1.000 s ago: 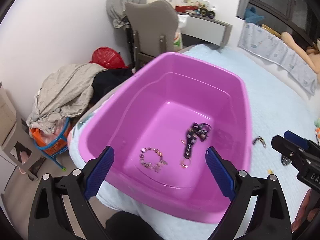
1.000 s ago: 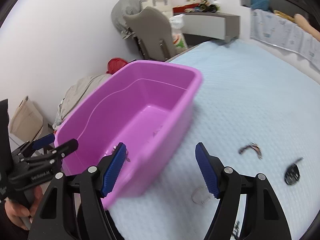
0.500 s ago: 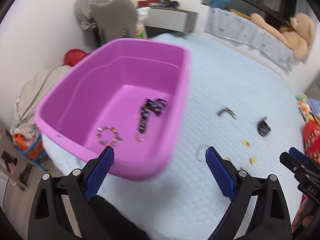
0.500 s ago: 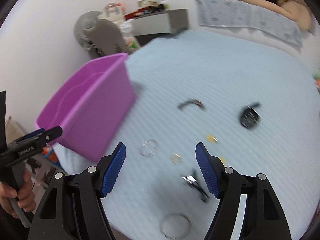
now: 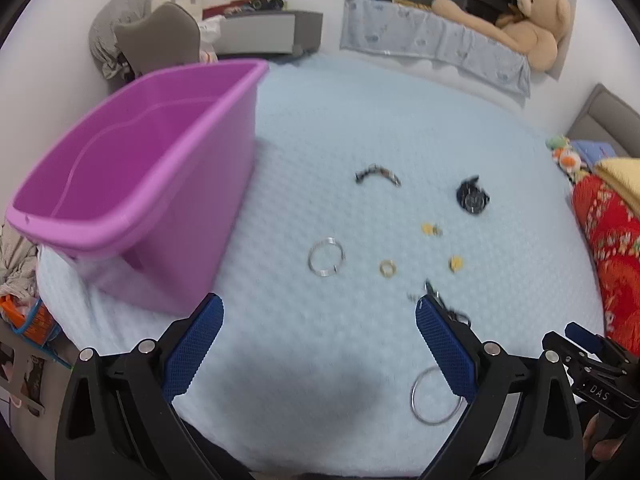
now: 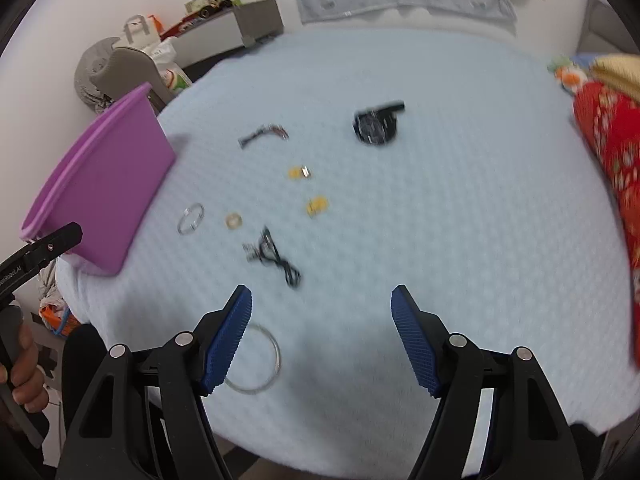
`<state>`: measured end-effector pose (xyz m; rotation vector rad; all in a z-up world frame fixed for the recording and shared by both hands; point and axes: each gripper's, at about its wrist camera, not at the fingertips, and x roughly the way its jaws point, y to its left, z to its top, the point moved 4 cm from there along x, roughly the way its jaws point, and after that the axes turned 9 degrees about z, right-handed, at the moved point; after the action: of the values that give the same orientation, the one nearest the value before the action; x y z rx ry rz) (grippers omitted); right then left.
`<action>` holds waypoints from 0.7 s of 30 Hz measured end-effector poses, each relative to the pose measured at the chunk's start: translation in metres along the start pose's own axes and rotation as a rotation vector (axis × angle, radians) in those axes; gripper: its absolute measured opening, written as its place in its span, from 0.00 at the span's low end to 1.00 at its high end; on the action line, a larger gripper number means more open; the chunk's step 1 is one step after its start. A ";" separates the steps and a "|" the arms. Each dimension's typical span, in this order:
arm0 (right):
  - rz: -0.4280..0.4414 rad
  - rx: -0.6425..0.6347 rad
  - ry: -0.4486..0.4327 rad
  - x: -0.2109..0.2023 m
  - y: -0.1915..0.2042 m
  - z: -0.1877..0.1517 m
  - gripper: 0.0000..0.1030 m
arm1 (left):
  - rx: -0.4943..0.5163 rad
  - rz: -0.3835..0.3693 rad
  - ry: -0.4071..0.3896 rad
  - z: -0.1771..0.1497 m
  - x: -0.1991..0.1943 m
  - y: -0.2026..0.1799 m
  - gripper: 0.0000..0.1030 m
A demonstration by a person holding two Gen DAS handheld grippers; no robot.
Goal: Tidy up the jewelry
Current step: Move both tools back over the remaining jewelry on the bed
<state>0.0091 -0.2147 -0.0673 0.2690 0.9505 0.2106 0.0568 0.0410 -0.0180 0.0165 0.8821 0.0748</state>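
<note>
While both grippers hang above the near edge of a pale blue quilted bed [image 5: 360,128], neither has hold of anything. Left gripper [image 5: 318,344]: blue-padded jaws spread wide, only bedding between them. Right gripper [image 6: 322,334]: jaws likewise well apart and empty; a hand [image 6: 22,376] at the far left of its view grips the other tool's handle.

Nearest the grippers lies a large silver ring [image 6: 256,360], partly behind the right gripper's left pad and, in the left wrist view, just beside the left gripper's right pad [image 5: 434,400]. Slightly farther — a tangled dark chain piece [image 6: 276,260]. Beyond it, in a loose row from left to right: a smaller silver hoop [image 5: 326,258], a small gold ring [image 5: 388,269] and a yellow trinket [image 5: 456,263]. A second yellow trinket [image 5: 431,229] sits a little farther back. Farther still, a curved bracelet fragment [image 5: 378,174] lies to the left of a dark round watch-like item [image 5: 473,196]; blur hides their finer detail.

At the left, a magenta plastic tub [image 5: 132,184] stands on the bed's edge, well apart from the scattered jewelry. Its floor is hidden from both views. Against the far wall — a teddy bear [image 5: 532,24] on a ledge; a red patterned blanket [image 5: 608,236] borders the right.
</note>
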 end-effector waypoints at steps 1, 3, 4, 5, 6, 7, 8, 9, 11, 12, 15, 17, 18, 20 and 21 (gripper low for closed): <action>0.003 0.008 0.006 0.003 -0.003 -0.006 0.67 | 0.002 0.002 0.007 -0.006 0.003 -0.002 0.92; 0.005 0.015 0.012 0.008 -0.008 -0.016 0.67 | -0.005 0.005 0.023 -0.016 0.008 -0.004 0.92; 0.007 0.016 0.014 0.011 -0.009 -0.020 0.67 | -0.010 -0.001 0.032 -0.023 0.009 -0.005 0.92; 0.009 0.016 0.015 0.014 -0.009 -0.023 0.67 | -0.015 -0.002 0.045 -0.030 0.011 -0.007 0.92; 0.014 0.015 0.014 0.015 -0.009 -0.025 0.67 | -0.017 0.002 0.055 -0.034 0.013 -0.008 0.92; 0.021 0.011 0.013 0.016 -0.010 -0.027 0.67 | -0.022 0.003 0.061 -0.038 0.014 -0.009 0.92; 0.030 0.002 0.015 0.018 -0.009 -0.028 0.67 | -0.030 0.006 0.065 -0.041 0.014 -0.010 0.92; 0.042 -0.016 0.019 0.020 -0.009 -0.028 0.67 | -0.048 0.012 0.074 -0.046 0.015 -0.011 0.92; 0.062 -0.053 0.019 0.023 -0.008 -0.026 0.67 | -0.117 0.016 0.111 -0.055 0.019 -0.013 0.92; 0.079 -0.083 0.022 0.026 -0.009 -0.022 0.67 | -0.149 0.015 0.128 -0.059 0.021 -0.013 0.92; 0.172 -0.163 0.047 0.035 -0.011 -0.006 0.67 | -0.231 0.051 0.190 -0.071 0.029 -0.023 0.92; 0.210 -0.214 0.073 0.042 -0.013 0.004 0.67 | -0.270 0.098 0.238 -0.078 0.037 -0.034 0.92; 0.222 -0.248 0.087 0.047 -0.016 0.009 0.67 | -0.283 0.115 0.251 -0.082 0.039 -0.038 0.92; 0.243 -0.313 0.124 0.058 -0.018 0.019 0.67 | -0.330 0.155 0.266 -0.089 0.043 -0.045 0.92; 0.251 -0.334 0.134 0.061 -0.019 0.022 0.67 | -0.365 0.166 0.268 -0.092 0.044 -0.049 0.92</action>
<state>0.0630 -0.2180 -0.1078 0.0652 0.9960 0.6176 0.0162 -0.0067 -0.1127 -0.2672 1.1228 0.3996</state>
